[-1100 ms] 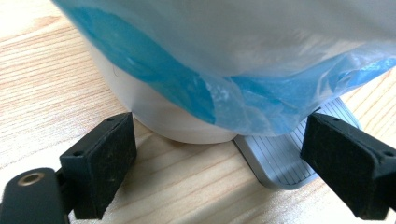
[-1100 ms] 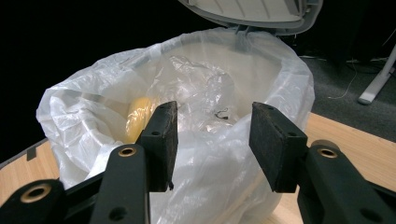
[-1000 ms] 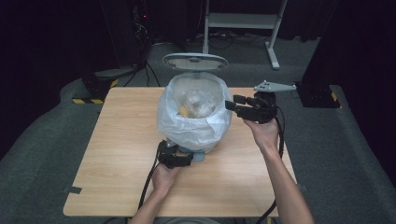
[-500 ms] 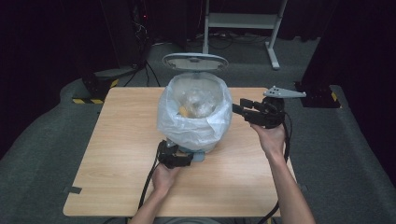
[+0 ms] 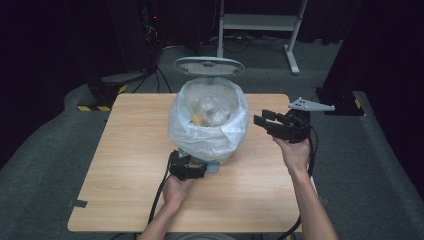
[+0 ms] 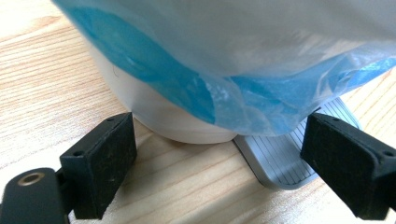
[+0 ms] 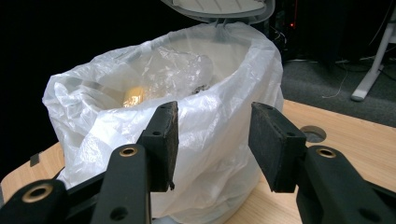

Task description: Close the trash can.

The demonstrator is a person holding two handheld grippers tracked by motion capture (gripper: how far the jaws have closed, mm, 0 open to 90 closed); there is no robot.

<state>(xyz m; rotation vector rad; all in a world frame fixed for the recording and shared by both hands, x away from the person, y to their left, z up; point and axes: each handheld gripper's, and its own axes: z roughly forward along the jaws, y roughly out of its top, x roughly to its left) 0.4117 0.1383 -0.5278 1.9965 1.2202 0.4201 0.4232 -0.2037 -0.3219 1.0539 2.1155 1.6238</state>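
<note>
A white pedal bin lined with a thin white plastic bag [image 5: 207,127] [image 7: 219,107] stands mid-table, its lid [image 5: 208,65] [image 7: 219,7] raised. Inside lie a yellow thing [image 7: 133,95] and crumpled clear plastic. My left gripper [image 5: 192,170] [image 6: 219,154] rests open at the bin's base [image 6: 177,121]. The grey ribbed pedal [image 6: 280,158] lies by its right jaw; whether they touch I cannot tell. The bag's hem looks blue in that view. My right gripper [image 5: 260,121] [image 7: 217,140] hovers right of the bin, pointing at the bag, jaws half apart with nothing between them.
The wooden table [image 5: 125,150] has a cable hole [image 7: 312,134] behind the bin and a bit of tape [image 5: 77,203] at its front left corner. A white stand [image 5: 290,45] and dark equipment sit on the floor beyond. Cables trail off the front edge.
My right gripper has drawn back to the right, away from the bag's rim, and sunk a little. The left gripper, bin and lid stay as they were.
</note>
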